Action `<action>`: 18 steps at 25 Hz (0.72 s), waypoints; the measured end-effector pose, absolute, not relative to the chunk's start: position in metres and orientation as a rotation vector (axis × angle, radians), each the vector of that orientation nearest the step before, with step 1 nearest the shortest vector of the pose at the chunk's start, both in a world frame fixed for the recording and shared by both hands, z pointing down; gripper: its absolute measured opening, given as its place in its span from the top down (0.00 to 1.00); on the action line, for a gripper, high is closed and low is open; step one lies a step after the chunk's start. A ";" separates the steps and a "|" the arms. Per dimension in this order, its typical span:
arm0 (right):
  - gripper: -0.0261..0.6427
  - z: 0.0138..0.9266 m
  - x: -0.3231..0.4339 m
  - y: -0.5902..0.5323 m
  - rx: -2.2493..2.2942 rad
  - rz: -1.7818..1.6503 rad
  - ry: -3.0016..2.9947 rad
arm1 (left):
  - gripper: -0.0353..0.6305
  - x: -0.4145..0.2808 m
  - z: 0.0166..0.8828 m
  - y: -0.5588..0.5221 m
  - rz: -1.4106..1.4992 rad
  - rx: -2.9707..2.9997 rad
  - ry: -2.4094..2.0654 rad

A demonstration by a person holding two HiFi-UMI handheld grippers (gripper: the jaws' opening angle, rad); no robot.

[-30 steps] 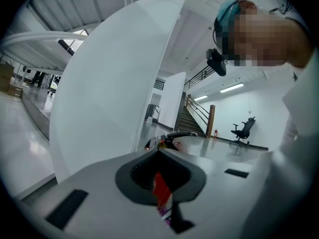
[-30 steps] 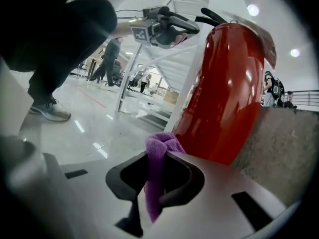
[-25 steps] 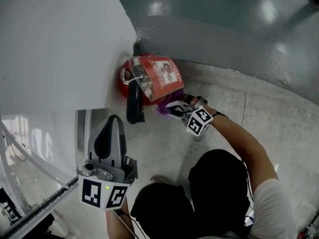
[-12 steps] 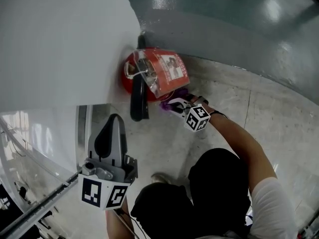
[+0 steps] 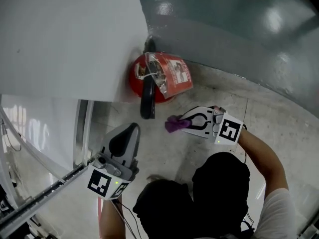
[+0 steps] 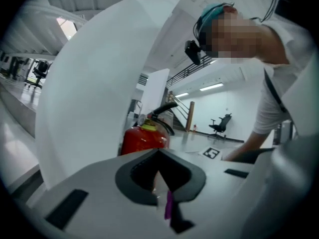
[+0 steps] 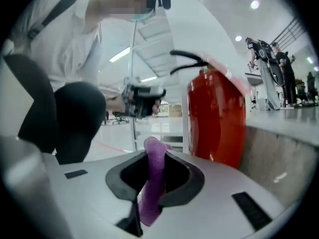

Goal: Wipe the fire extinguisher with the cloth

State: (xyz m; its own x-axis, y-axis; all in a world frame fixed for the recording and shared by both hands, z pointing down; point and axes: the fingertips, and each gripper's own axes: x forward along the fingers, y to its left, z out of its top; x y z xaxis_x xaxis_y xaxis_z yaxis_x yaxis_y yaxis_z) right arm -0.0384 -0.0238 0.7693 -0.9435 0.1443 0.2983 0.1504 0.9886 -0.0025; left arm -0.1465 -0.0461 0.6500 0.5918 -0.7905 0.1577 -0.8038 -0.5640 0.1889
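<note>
Head view: white wall beside the fire extinguisher; right gripper pinches purple cloth nearby; left gripper squeezed together, empty. Left gripper view adds a far chair.

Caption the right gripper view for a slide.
Right gripper clamps a purple cloth, held clear of the red fire extinguisher.

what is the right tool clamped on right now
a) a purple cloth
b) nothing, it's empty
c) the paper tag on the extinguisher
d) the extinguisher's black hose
a: in the right gripper view the purple cloth stands pinched between the jaws of the right tool, and the head view shows it sticking out of the tool's tip.
</note>
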 end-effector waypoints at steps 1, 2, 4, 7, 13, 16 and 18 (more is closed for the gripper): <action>0.87 0.749 -0.033 -0.022 -0.232 0.000 -2.847 | 0.94 -0.140 0.653 -0.041 0.071 2.620 -1.264; 0.87 0.729 -0.030 -0.021 -0.230 0.042 -2.873 | 0.94 -0.134 0.656 -0.037 0.067 2.650 -1.217; 0.87 0.699 -0.028 -0.020 -0.213 0.102 -2.925 | 0.94 -0.119 0.662 -0.027 0.083 2.701 -1.108; 0.87 0.674 -0.028 -0.019 -0.253 0.098 -2.965 | 0.72 -0.097 0.667 -0.018 0.114 2.783 -0.935; 0.87 0.645 -0.041 -0.014 -0.363 0.145 -3.021 | 0.60 -0.064 0.669 -0.011 0.238 2.935 -0.740; 0.87 0.637 -0.047 -0.002 -0.493 0.178 -3.008 | 0.58 -0.056 0.662 -0.009 0.243 2.982 -0.684; 0.87 0.634 -0.050 0.006 -0.574 0.202 -2.988 | 0.57 -0.051 0.657 -0.005 0.236 3.005 -0.634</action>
State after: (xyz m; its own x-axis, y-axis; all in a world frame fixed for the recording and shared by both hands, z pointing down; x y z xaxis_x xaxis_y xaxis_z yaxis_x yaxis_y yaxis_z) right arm -0.0496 0.0056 0.6340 -0.9250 0.3742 0.0658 0.3620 0.9206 -0.1467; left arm -0.0513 -0.0052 0.6572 0.9035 -0.3968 0.1619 -0.4062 -0.9133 0.0287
